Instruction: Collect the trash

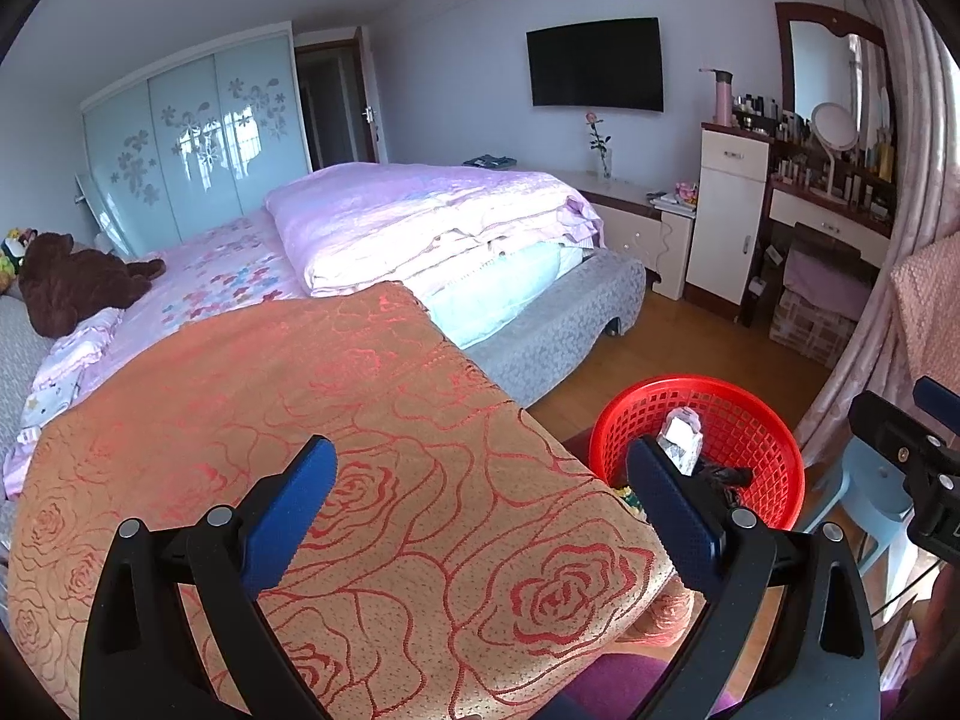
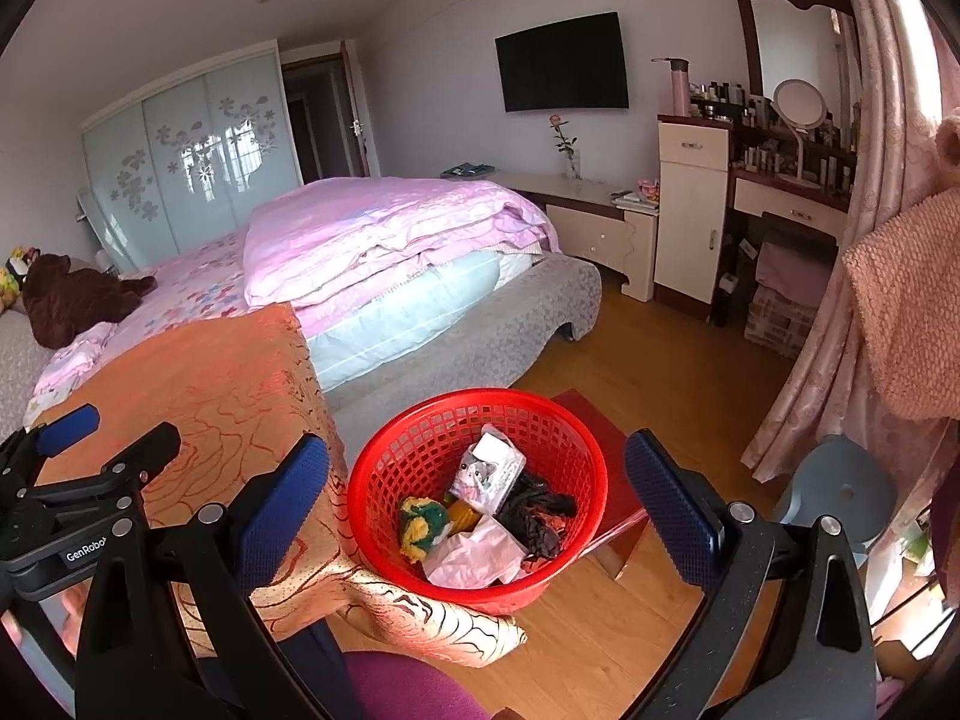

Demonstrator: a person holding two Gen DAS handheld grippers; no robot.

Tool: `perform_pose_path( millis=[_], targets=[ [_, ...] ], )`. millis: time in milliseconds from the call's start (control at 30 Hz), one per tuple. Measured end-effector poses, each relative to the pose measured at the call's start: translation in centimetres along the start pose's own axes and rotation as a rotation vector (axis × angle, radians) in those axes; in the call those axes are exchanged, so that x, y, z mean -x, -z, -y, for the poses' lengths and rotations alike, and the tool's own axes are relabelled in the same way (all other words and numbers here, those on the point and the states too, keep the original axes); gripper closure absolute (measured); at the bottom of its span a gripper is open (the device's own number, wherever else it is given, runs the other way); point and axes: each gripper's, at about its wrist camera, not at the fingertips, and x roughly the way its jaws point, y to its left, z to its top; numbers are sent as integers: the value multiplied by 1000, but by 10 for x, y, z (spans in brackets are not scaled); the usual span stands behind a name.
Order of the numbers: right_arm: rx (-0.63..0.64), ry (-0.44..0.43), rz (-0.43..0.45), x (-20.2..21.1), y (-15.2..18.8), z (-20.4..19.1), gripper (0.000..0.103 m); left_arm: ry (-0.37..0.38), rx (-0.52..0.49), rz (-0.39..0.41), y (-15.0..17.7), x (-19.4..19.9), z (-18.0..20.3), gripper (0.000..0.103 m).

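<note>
Filling the left half of both views, the bed [image 2: 420, 276] carries a pink quilt and an orange rose-patterned cloth [image 1: 336, 468]. Lower centre in the right wrist view, the red basket [image 2: 384, 480] sits on the wooden floor [image 2: 678, 354], between the spread fingers of the right gripper [image 2: 477, 483], empty. Inside lie a pink wrapper [image 2: 474, 552], a black scrap and a printed packet. The left gripper [image 1: 480, 492] gapes wide over the cloth, holding nothing.

A brown teddy bear [image 1: 72, 282] lay on the bed [image 1: 558, 324] before me; a television [image 1: 594, 63] hung opposite.
</note>
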Motion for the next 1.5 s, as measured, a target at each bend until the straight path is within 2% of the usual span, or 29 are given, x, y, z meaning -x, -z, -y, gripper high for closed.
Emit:
perform_pose_path(
  millis=[1500],
  targets=[
    [7, -12, -21, -9, 3, -4, 7, 1, 12, -14, 3, -1, -2, 9]
  ],
)
